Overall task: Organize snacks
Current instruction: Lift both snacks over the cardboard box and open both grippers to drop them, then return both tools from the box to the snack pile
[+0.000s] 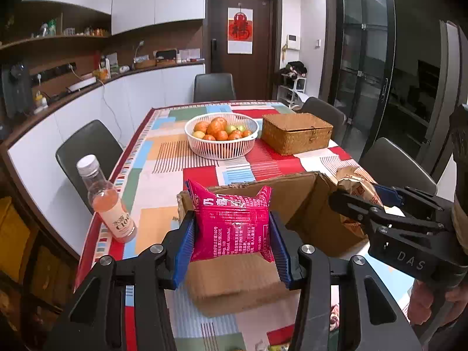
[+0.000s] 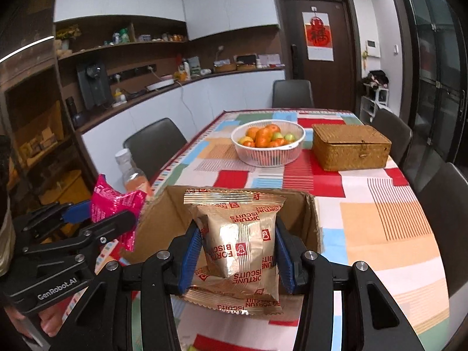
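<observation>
- The left gripper [image 1: 232,235] is clamping a pink snack packet [image 1: 234,228] between its blue pads, holding it in the air at the near edge of an open cardboard box [image 1: 304,204] on the dining table [image 1: 163,158].
- The right gripper [image 2: 238,253] is squeezing a gold biscuit packet [image 2: 237,248] by its sides in the same way, over the box's open mouth.
- Both packets are being carried side by side, apparently so that the two can go into the box together; the box seems to be serving as the collecting place for loose snacks.
- The pink packet is standing on end, its long axis running up and away from the camera, one crimped seam topmost.
- The gold packet is likewise standing upright, its printed lettering reading upside down, long axis pointing toward the far side of the box.
- A drink bottle [image 1: 106,201] is standing near the table's left edge, a white fruit basket [image 1: 222,137] and a woven lidded box [image 1: 295,133] sitting farther back.
</observation>
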Tool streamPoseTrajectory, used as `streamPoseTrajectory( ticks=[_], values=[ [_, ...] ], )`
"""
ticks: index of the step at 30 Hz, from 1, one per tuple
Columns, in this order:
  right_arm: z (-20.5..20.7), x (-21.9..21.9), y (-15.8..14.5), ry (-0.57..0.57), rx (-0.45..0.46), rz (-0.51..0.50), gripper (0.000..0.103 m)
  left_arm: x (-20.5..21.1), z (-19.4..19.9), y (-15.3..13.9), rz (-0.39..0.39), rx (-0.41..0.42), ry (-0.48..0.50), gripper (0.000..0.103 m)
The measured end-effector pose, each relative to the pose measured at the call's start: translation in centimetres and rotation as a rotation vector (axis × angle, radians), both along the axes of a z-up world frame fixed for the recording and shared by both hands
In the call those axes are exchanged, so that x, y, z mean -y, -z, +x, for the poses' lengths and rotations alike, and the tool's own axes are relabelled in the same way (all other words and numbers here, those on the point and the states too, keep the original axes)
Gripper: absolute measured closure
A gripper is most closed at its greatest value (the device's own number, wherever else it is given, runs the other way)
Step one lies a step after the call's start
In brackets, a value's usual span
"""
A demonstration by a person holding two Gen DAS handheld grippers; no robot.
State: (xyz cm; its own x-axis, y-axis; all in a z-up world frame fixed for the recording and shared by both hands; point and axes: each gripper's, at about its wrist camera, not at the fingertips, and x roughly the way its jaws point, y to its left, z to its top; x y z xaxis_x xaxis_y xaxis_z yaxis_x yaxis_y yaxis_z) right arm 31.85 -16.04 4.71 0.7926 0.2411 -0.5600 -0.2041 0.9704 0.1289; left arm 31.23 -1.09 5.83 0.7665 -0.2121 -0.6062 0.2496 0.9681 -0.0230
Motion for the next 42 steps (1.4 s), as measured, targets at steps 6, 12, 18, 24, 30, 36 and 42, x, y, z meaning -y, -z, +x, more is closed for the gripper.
streamPoseTrajectory(
  ticks=[6,12,18,24,30,36,42],
  values=[
    [2.3,0.2,0.9,0.002,-0.047,0.009,0.056,0.6,2.8,1.2,0.014,-0.067,0.011,0.048],
    [3.1,0.7,1.4,0.033,-0.069,0.016,0.034,0.7,2.3,1.3,0.060,-0.043,-0.028,0.035],
    [0.4,1.0,1.2,0.049,-0.035,-0.025,0.034,0.9,-1.4,0.1,0.077,0.023,-0.006,0.028],
    [-3.5,1.8,0.8,0.047,-0.004,-0.014,0.034,1.4,-5.6,-0.6,0.066,0.065,0.036,0.028],
    [-7.3,2.4,0.5,0.055,0.035,-0.039,0.034,2.1,-9.3,-0.3,0.056,0.066,0.082,0.027],
    [-10.4,3.0,1.1,0.056,0.027,-0.042,0.034,2.7,-12.2,0.7,0.057,0.051,0.111,0.025],
    [-12.1,3.3,2.8,0.055,-0.024,-0.052,0.034,3.0,-13.9,2.6,0.050,-0.015,0.138,0.025]
  ],
)
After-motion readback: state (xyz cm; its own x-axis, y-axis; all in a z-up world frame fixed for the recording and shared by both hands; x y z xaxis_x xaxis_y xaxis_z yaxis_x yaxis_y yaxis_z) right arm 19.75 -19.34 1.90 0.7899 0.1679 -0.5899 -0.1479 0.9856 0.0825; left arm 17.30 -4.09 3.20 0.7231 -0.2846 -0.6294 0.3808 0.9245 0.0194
